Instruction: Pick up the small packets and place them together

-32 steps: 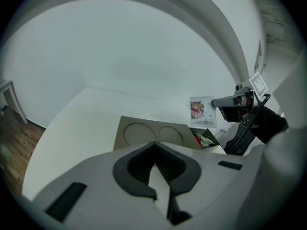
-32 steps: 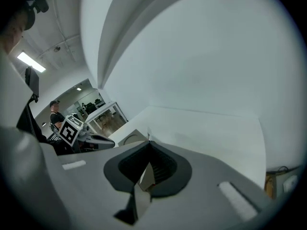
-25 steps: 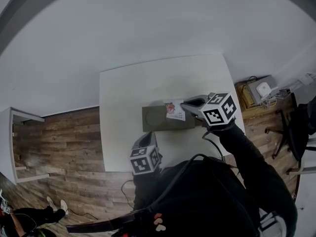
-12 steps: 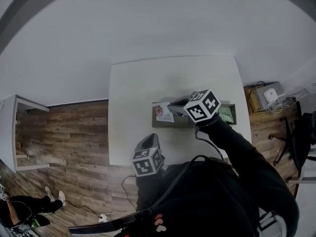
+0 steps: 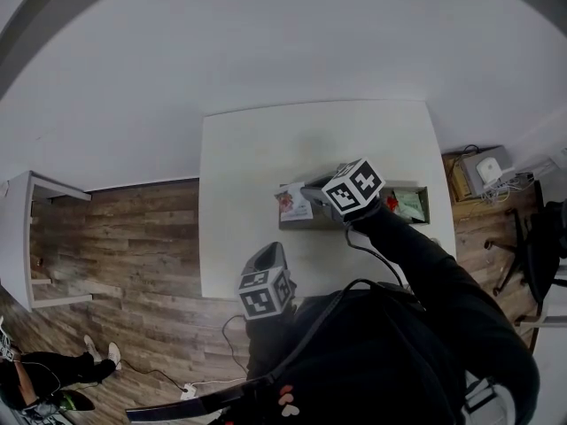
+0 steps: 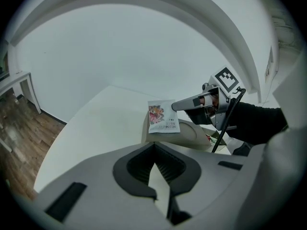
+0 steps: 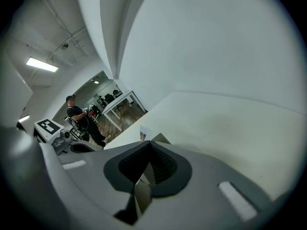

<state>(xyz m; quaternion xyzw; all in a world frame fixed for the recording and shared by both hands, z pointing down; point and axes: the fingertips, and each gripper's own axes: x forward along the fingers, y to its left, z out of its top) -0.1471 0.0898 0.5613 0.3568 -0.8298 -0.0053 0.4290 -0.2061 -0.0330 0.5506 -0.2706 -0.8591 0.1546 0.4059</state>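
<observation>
Small packet (image 6: 163,118), white with a colourful print, is pinched by one corner in the right gripper (image 6: 175,105), over the tray (image 6: 194,134) end just below it. The left gripper (image 6: 154,147), pressed together on nothing, sits well apart, over the surface (image 5: 248,166) at its near edge.

surface: white table (image 5: 257,158) | directly on it: tan box (image 6: 192,134)
</observation>
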